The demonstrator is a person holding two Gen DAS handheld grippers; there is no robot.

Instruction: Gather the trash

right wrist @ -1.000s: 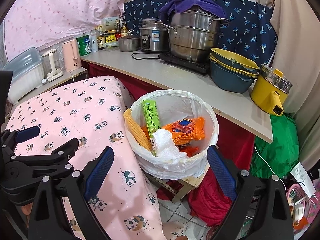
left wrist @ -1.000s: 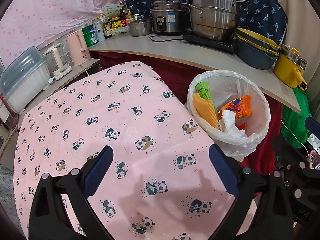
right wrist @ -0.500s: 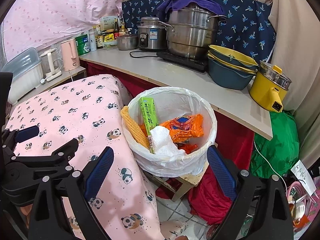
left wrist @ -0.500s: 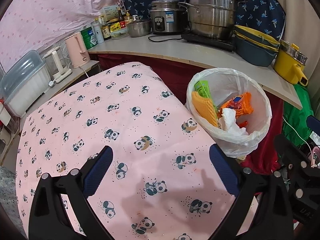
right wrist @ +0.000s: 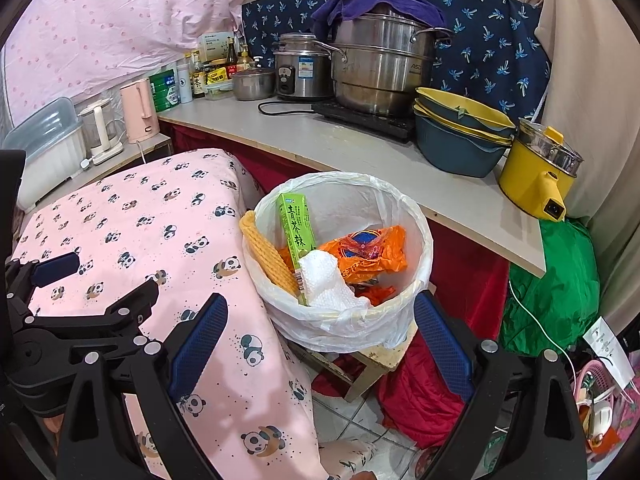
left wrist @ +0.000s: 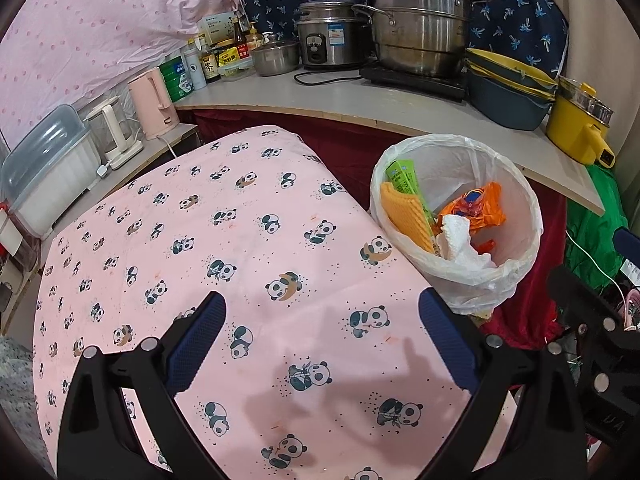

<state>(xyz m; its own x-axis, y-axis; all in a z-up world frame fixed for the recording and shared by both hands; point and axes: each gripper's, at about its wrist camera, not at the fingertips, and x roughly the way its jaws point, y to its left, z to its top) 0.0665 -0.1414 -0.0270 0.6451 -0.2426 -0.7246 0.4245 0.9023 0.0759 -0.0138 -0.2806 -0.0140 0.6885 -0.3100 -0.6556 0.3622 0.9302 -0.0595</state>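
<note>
1. Left gripper (left wrist: 322, 334): fingers spread wide, nothing between them. It hangs over the table (left wrist: 168, 240), low centre of the left view, above the pink panda-print cloth.
2. Right gripper (right wrist: 320, 336): fingers likewise spread wide and holding nothing. In the right view it sits at the lower centre, with the bin (right wrist: 400, 208) showing in the gap between the fingers.
3. The bin, lined with a white plastic bag, stands just beside the right edge of the table; centre of the right view, right of centre in the left view (left wrist: 516, 188).
4. Contents of the bin, seen from the right wrist: a green carton (right wrist: 295, 236) standing on end at the left side, an orange-yellow ribbed piece (right wrist: 266, 254) leaning against the rim beside it, a white crumpled tissue (right wrist: 326, 284) in front, and an orange wrapper (right wrist: 372, 254) to the right.
5. The same items appear in the left view: carton (left wrist: 404, 178), tissue (left wrist: 460, 242), wrapper (left wrist: 478, 208).
6. The bin rests on a low wooden stool (right wrist: 376, 360), lower centre of the right view.
7. Behind, across the upper frame, runs a counter (right wrist: 360, 148) carrying a large steel pot (right wrist: 380, 68), a rice cooker (right wrist: 302, 68), stacked bowls (right wrist: 460, 136) and a yellow pot (right wrist: 536, 172).
8. A pink kettle (right wrist: 138, 110) stands at upper left.
</note>
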